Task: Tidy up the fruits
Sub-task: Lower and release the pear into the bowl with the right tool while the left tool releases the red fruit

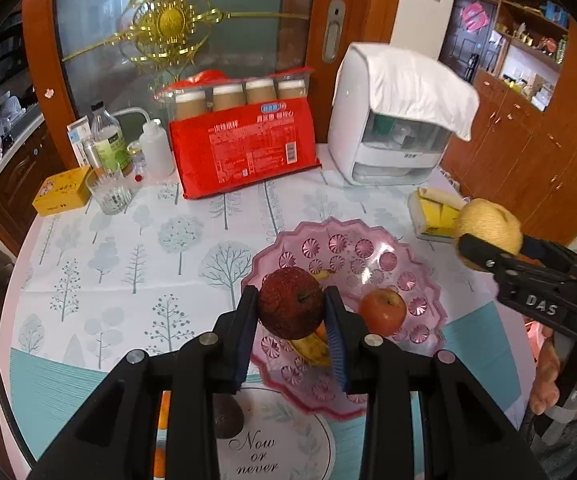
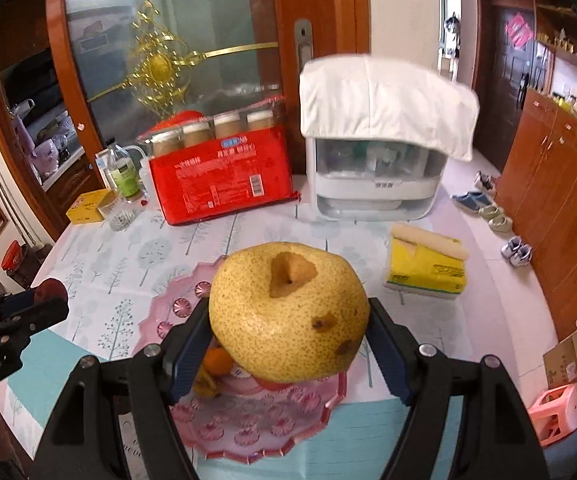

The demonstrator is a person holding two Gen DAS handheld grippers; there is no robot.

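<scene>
My left gripper [image 1: 291,308] is shut on a dark red apple [image 1: 290,302], held in the air over the near edge of a pink glass fruit plate [image 1: 368,248]. In the plate lie an orange-red apple [image 1: 382,310] and a banana [image 1: 311,349], partly hidden behind the held apple. My right gripper [image 2: 288,332] is shut on a large yellow speckled pear [image 2: 288,312], held above the same pink plate [image 2: 256,420]. That pear [image 1: 487,227] and the right gripper also show at the right of the left wrist view. A dark fruit [image 1: 227,416] lies on the mat below my left gripper.
At the back of the table stand a red pack of paper cups [image 1: 244,148], a white appliance under a cloth [image 1: 396,120], bottles [image 1: 106,136], a glass [image 1: 109,191] and a yellow box [image 1: 61,190]. A yellow tissue pack [image 2: 426,266] lies right of the plate. Shoes sit on the floor [image 2: 484,200].
</scene>
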